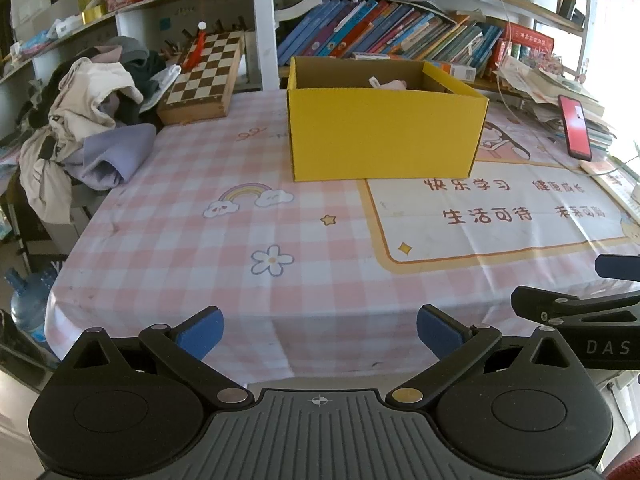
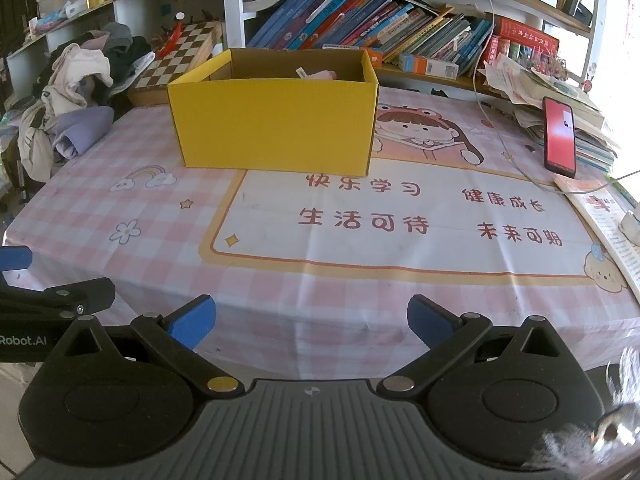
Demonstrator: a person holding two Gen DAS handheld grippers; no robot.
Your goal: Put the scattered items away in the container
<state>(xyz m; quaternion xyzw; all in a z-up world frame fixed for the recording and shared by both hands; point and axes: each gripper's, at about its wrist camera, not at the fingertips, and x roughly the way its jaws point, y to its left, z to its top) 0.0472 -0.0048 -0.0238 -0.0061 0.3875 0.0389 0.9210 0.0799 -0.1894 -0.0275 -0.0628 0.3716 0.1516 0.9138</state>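
Observation:
A yellow cardboard box (image 1: 380, 136) stands open on the far half of the table; it also shows in the right wrist view (image 2: 276, 128). Pale pink and white items (image 1: 390, 84) lie inside it, mostly hidden by its wall, and also show in the right wrist view (image 2: 316, 74). My left gripper (image 1: 320, 334) is open and empty at the table's near edge. My right gripper (image 2: 311, 326) is open and empty beside it, also at the near edge. Each gripper's arm shows at the side of the other's view.
A clothes pile (image 1: 84, 120) lies at the table's left edge, a chessboard box (image 1: 204, 76) behind it. A red-screened phone (image 2: 560, 136) leans on stacked papers at the right, with a cable (image 2: 516, 160) and a booklet (image 2: 600, 216). Bookshelves stand behind.

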